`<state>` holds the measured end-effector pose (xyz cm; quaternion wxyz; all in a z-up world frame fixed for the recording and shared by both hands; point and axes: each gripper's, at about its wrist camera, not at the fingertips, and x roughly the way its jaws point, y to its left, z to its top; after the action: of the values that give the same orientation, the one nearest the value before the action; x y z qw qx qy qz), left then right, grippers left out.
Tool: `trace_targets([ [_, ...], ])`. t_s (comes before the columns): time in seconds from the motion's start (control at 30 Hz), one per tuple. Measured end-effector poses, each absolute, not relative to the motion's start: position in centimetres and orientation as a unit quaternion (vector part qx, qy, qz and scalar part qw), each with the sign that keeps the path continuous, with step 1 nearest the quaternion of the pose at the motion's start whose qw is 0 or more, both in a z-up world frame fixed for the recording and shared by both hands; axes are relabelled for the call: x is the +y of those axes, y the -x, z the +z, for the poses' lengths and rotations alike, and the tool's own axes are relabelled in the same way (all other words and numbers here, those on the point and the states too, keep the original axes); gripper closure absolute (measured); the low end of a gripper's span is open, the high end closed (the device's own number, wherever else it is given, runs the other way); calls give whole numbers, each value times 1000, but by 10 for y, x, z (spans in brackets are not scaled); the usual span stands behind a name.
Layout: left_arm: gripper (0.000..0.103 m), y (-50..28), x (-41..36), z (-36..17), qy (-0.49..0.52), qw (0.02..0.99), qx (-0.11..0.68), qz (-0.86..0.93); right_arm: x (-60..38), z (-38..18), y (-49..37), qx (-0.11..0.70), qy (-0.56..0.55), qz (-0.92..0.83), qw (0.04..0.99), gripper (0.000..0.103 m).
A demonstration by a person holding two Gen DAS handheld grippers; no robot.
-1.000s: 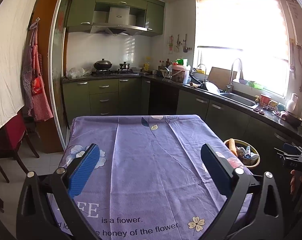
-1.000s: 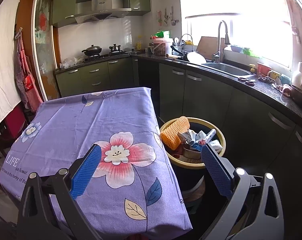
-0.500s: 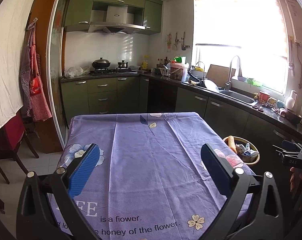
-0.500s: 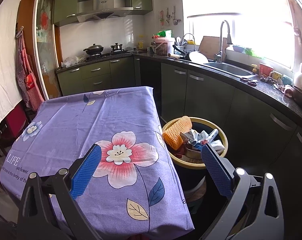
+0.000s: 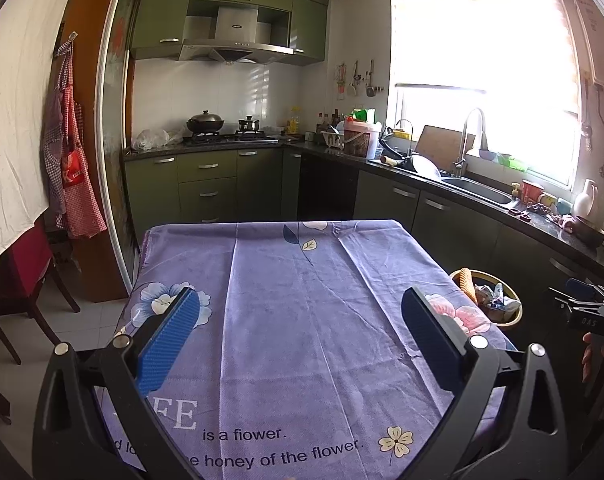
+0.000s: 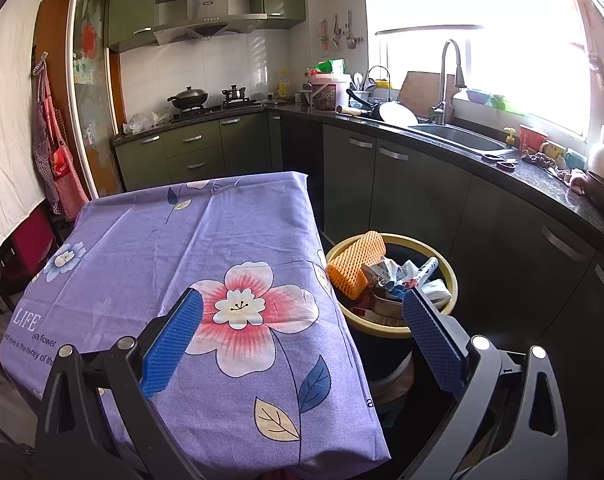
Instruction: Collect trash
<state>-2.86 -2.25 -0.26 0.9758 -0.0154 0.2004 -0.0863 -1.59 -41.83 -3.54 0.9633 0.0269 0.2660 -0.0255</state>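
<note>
Trash bin (image 6: 394, 324), yellow rim, stands on the floor just right of the worktop (image 6: 149, 248), between it and the green cabinets (image 6: 418, 188). Bin is full: orange foam net (image 6: 356, 262) at its left edge, crumpled wrappers (image 6: 386, 272) and a white tube (image 6: 426, 268) beside it. In left wrist view the bin (image 5: 502, 320) peeks past the worktop's right edge. Worktop carries only a purple floral cloth (image 5: 302, 312) with printed text near the front. Left gripper (image 5: 299, 340) hovers over the cloth, jaws wide apart, nothing between them. Right gripper (image 6: 302, 342) over the worktop's near right corner, jaws wide apart, empty, right blue pad (image 6: 432, 336) overlapping the bin rim in view. Sink (image 6: 458, 136) and tap far right under bright window
</note>
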Motion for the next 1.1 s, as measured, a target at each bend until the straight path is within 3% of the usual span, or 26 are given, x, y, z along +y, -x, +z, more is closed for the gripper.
trace_targets([
  [1.1, 6, 27, -19, -6, 16, 973, 215, -81, -416, -45, 11, 273, -28, -24, 961, 5],
])
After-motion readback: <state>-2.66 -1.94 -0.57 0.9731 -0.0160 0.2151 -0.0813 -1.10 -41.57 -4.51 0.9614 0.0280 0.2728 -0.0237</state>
